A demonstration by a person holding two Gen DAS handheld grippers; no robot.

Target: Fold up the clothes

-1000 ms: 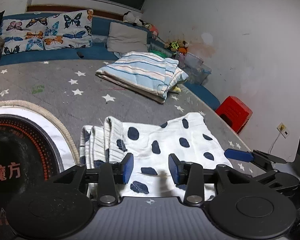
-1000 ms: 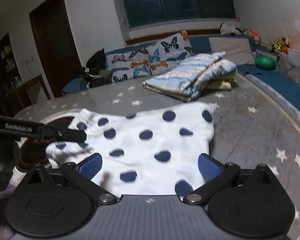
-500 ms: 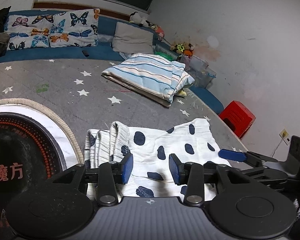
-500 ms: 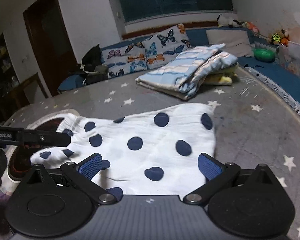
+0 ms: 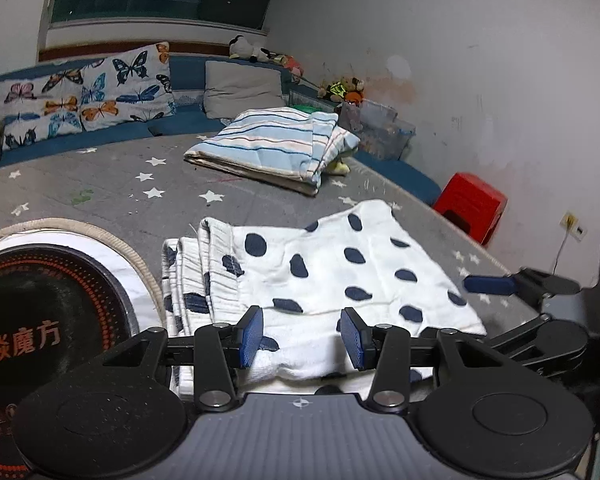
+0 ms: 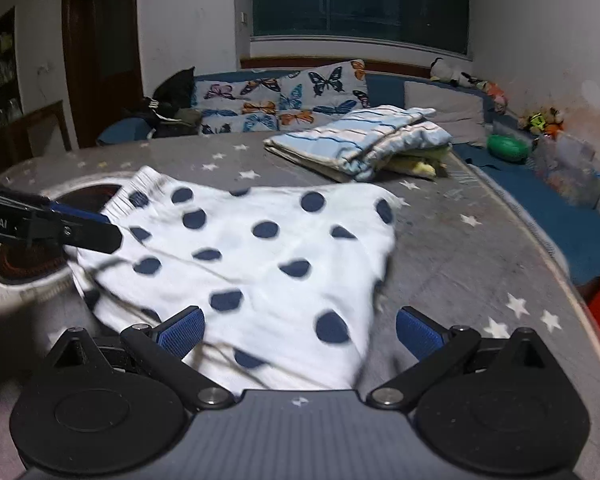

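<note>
Polka-dot garment (image 5: 332, 276) is lying on the grey star-print bed (image 5: 100, 184), already doubled but loose, tidying remaining; left gripper (image 5: 300, 336) is opening over its 6 o'clock edge, right gripper (image 6: 296, 330) is hanging spread, fingers (image 6: 180, 330) grasping nothing.

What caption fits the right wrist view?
Open right gripper over the near edge of a white, navy-dotted garment on a grey star-print bed.
</note>
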